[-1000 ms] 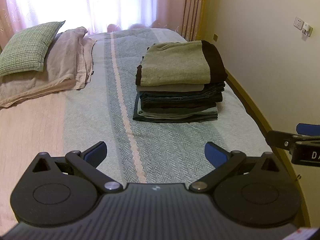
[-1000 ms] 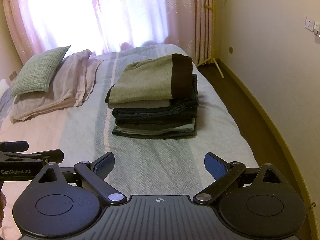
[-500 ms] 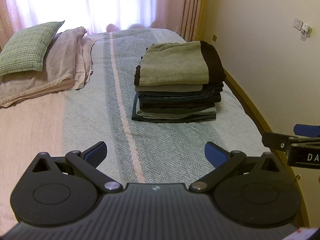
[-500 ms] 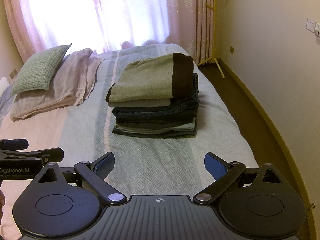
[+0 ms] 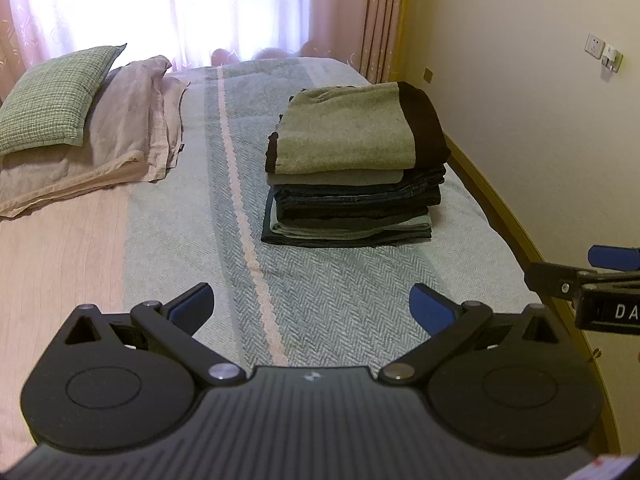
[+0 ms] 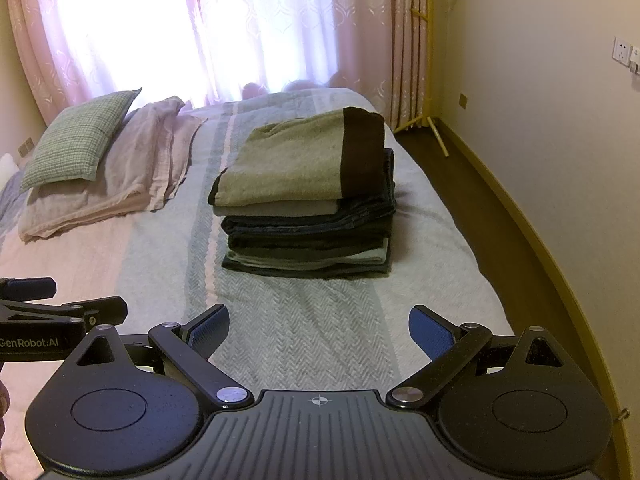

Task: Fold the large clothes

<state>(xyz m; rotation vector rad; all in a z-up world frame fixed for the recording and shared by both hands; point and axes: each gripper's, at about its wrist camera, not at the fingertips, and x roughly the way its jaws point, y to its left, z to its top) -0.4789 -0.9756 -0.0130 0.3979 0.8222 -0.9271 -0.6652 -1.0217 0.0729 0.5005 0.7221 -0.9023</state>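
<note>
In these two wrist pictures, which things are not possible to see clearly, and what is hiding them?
- Stack of folded clothes: both views show only the top and near side; the number of garments and its far side cannot be told.
- Right gripper in the left wrist view: cut by the right edge.
- Left gripper in the right wrist view: cut by the left edge.
- Near bed: covered by the gripper bodies.
- Window: washed out behind the curtains.
</note>
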